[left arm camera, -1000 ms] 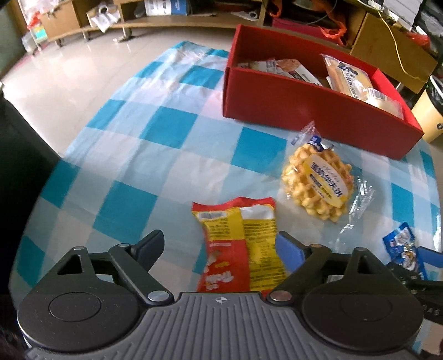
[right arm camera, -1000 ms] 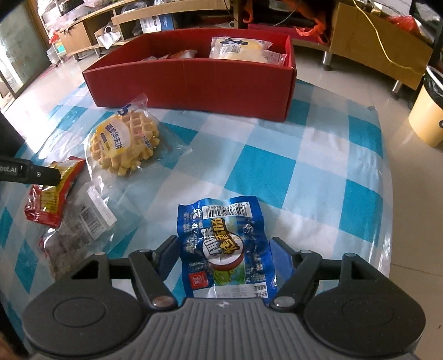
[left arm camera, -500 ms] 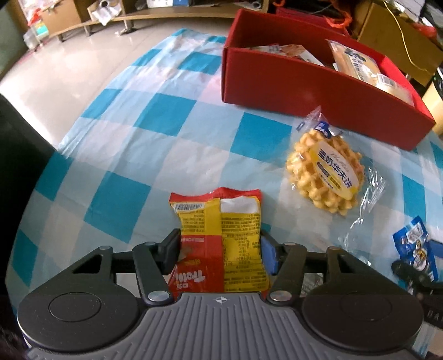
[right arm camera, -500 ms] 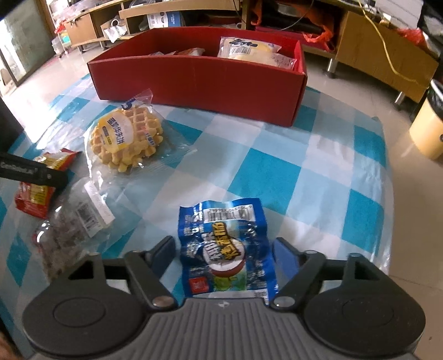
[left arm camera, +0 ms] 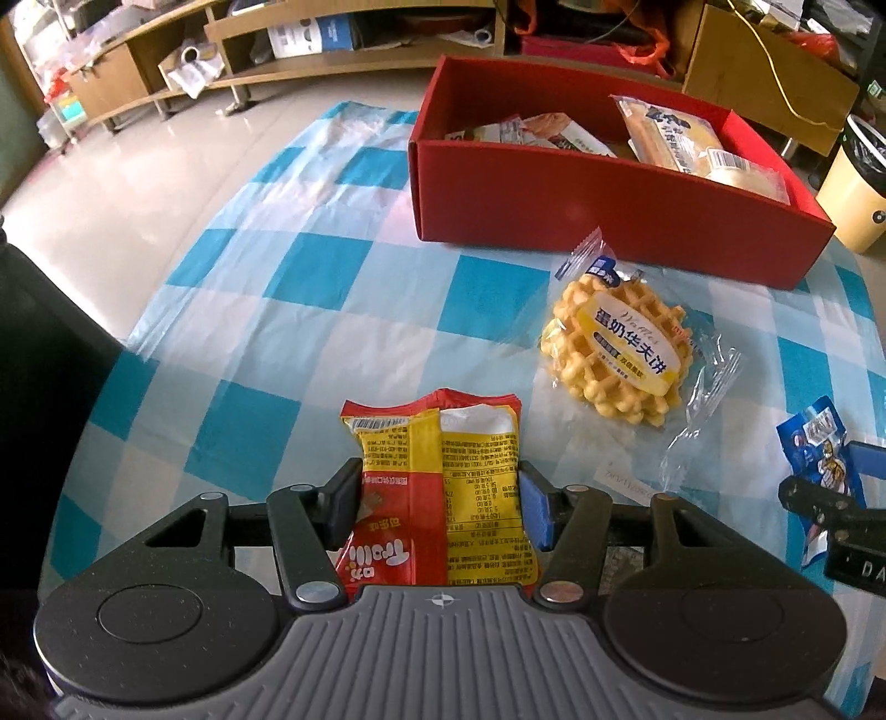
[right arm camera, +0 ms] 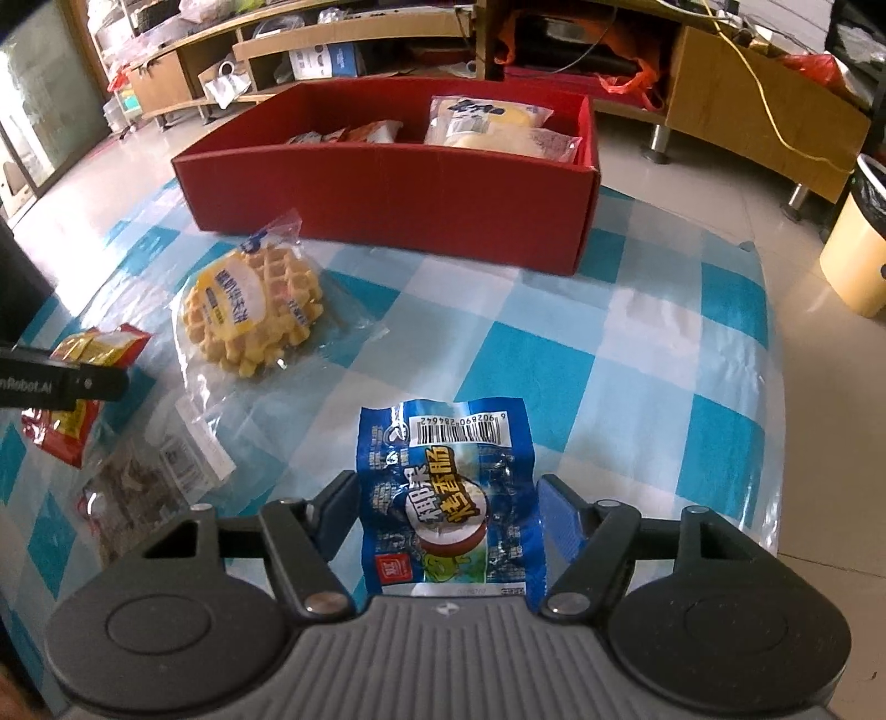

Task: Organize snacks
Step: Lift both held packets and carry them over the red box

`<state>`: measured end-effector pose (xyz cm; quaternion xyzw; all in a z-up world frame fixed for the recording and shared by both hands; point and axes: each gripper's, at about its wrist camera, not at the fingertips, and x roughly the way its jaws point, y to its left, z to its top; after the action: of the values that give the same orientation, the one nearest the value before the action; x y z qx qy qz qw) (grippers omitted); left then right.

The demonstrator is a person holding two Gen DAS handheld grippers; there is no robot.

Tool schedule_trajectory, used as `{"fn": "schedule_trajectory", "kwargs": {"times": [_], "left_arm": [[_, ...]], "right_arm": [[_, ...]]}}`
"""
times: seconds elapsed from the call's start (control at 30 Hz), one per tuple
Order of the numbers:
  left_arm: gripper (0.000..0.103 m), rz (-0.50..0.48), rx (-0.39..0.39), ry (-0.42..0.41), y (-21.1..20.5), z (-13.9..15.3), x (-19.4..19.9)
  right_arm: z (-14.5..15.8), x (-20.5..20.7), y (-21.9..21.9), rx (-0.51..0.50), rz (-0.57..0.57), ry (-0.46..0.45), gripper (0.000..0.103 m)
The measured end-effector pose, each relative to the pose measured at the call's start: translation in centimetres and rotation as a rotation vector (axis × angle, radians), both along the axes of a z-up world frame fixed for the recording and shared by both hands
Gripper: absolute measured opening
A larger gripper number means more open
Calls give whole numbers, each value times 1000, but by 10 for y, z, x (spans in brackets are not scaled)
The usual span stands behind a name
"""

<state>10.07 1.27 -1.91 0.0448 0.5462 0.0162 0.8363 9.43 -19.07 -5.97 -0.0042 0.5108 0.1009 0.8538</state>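
My left gripper (left arm camera: 440,487) is shut on a red and yellow snack packet (left arm camera: 437,471), its pads pressing both side edges on the blue-checked tablecloth (left arm camera: 310,288). In the right wrist view, my right gripper (right arm camera: 448,490) is closing around a blue sausage packet (right arm camera: 448,498); the packet lies flat between the fingers, which are just at its edges. A wrapped waffle (left arm camera: 614,354) lies between the two packets and the red box (left arm camera: 581,199). The box holds bread and several other packets. The red and yellow packet (right arm camera: 94,343) shows at the far left of the right wrist view.
A clear packet of dark snacks (right arm camera: 138,487) lies left of my right gripper. A yellow bin (right arm camera: 853,260) stands on the floor past the table's right edge. Wooden shelves (left arm camera: 332,39) line the back wall. The tablecloth drops off at the left and right.
My left gripper's fingers have come in from wide apart onto the red and yellow packet's sides. My right gripper's fingers have narrowed slightly around the blue packet. Both hands stayed about where they were.
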Motion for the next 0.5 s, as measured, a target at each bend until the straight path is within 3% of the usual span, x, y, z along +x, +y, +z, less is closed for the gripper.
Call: {"fn": "schedule_trajectory", "kwargs": {"times": [0.5], "left_arm": [[65,-4,6,-31,0,8,-1]], "right_arm": [[10,4,-6,44,-24,-35,68]]}}
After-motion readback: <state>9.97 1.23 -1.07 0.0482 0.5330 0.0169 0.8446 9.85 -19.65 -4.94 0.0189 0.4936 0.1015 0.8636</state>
